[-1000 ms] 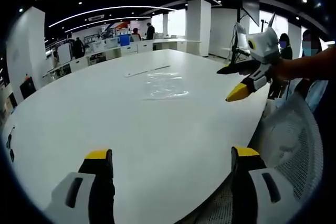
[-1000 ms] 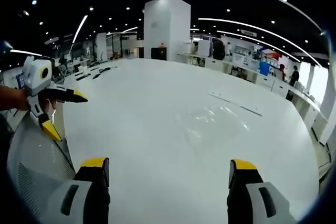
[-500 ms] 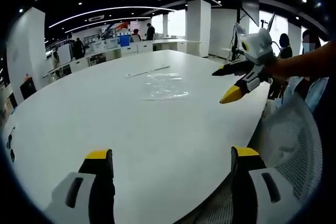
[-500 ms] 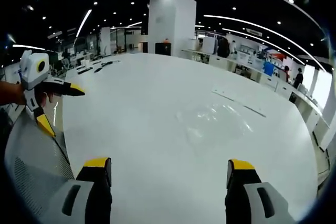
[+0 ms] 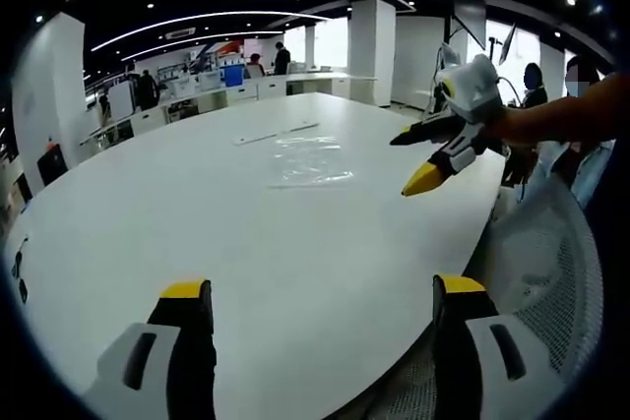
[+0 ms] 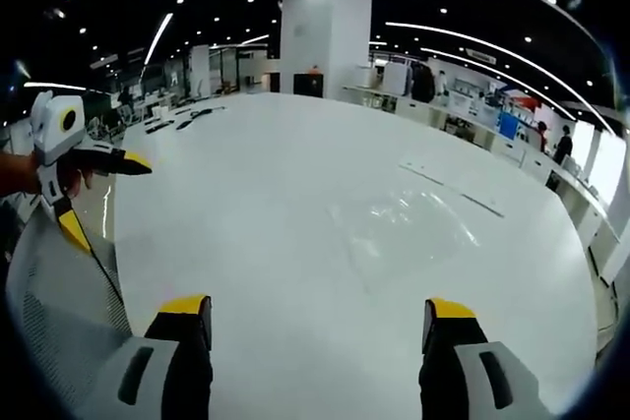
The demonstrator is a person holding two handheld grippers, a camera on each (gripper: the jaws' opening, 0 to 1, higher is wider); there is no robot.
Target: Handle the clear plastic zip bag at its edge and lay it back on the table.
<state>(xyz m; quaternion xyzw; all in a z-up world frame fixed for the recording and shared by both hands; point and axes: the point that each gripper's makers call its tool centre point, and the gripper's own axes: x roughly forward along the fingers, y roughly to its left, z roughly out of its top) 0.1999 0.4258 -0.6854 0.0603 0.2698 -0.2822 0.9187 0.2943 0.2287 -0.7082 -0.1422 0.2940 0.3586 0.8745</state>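
Two tools are up and both stand with jaws wide apart, gripping nothing. The left tool (image 5: 310, 304) sits at the bottom of the left gripper view; the right tool (image 6: 307, 314) at the bottom of its own. The clear zip bag (image 5: 307, 161) lies flat on the white bench (image 5: 197, 213), above centre in frame, well apart from both. This looks like the approach; next, I'd say, a tool must reach the bag's edge and close there.

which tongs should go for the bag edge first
Probably the right tongs: they are open and reach further over the table toward the zip bag, while the left tongs, also open, hang near its rim.
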